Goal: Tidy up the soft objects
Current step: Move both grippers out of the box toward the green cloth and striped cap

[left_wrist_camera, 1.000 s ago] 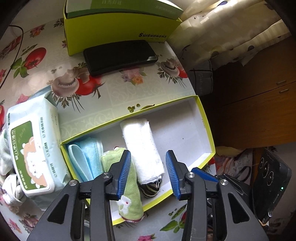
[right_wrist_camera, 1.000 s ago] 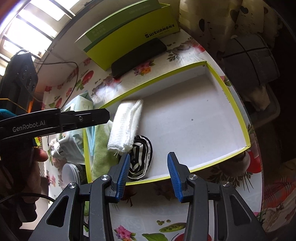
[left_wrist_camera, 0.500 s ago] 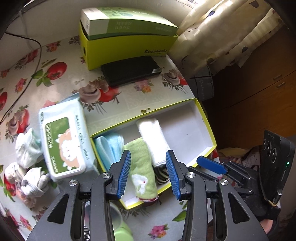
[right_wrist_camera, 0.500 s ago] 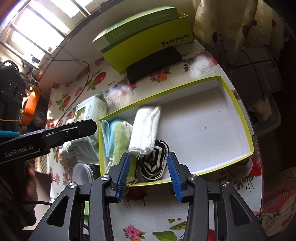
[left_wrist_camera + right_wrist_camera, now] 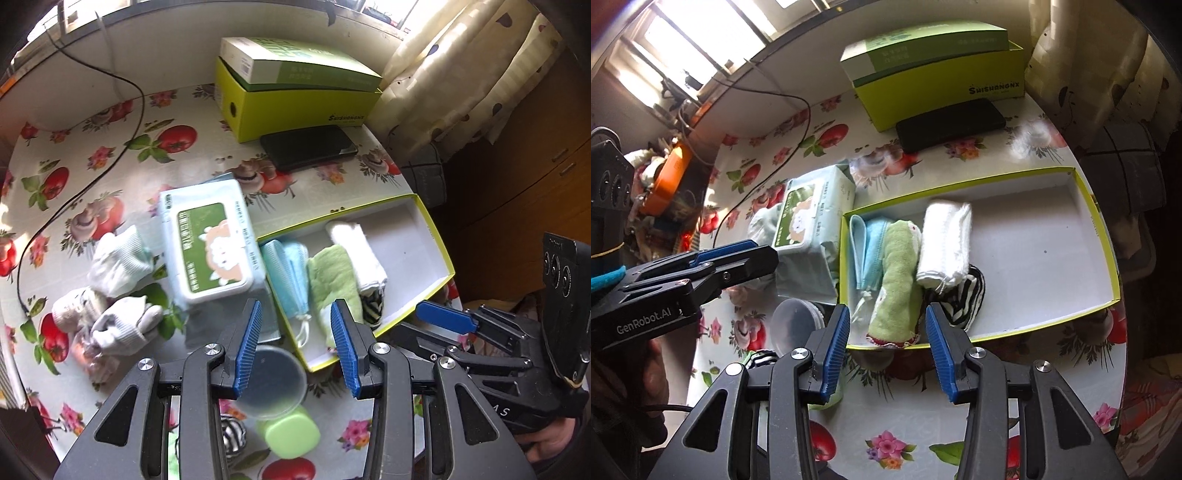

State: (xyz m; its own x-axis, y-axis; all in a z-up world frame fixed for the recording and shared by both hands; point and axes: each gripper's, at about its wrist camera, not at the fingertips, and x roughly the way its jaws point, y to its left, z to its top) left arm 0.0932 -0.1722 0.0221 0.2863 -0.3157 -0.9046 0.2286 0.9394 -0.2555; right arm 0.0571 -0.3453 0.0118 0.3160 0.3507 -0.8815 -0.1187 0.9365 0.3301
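Now both grippers, left (image 5: pixel 293 345) & right (image 5: pixel 886 350), spread, empty. Next prob. white socks (image 5: pixel 122 325): soft, light, squashy; pinch mid-bundle, then into tray (image 5: pixel 1106 236).

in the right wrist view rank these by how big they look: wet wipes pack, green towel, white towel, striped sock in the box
1. wet wipes pack, partly hidden by the left hand-held gripper
2. green towel
3. white towel, close to the green towel; unsure
4. striped sock, partly under the white towel
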